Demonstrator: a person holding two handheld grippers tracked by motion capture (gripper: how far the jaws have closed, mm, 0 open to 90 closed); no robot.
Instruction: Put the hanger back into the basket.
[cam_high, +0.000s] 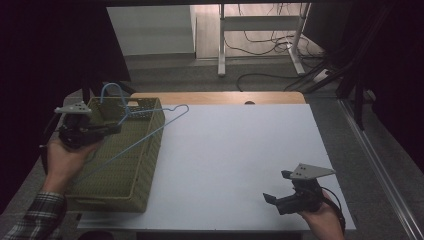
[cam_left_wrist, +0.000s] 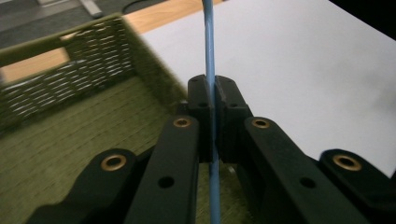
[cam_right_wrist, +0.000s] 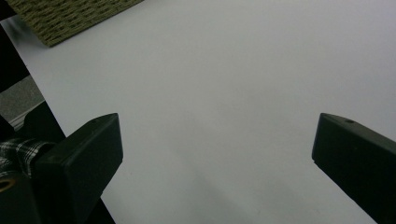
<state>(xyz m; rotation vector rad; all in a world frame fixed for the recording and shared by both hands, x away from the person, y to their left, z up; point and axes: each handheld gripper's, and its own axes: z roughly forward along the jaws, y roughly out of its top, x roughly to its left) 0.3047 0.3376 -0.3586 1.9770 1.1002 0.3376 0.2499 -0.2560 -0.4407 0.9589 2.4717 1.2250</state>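
Observation:
A thin light-blue wire hanger (cam_high: 150, 131) hangs over the olive woven basket (cam_high: 145, 165) at the table's left, its hook curling up near the basket's far rim. My left gripper (cam_high: 116, 128) is shut on the hanger's wire above the basket. In the left gripper view the blue wire (cam_left_wrist: 209, 56) runs straight up between the two closed jaws of the left gripper (cam_left_wrist: 213, 95). My right gripper (cam_high: 278, 186) rests low over the white table near the front right edge, jaws wide apart with nothing between them. The right gripper (cam_right_wrist: 215, 144) looks onto bare tabletop.
The white tabletop (cam_high: 240, 160) spreads to the right of the basket. A wooden strip (cam_high: 220, 97) runs along its far edge. Beyond it stand a desk frame and floor cables (cam_high: 265, 45). A basket corner (cam_right_wrist: 60, 16) sits at the top left of the right gripper view.

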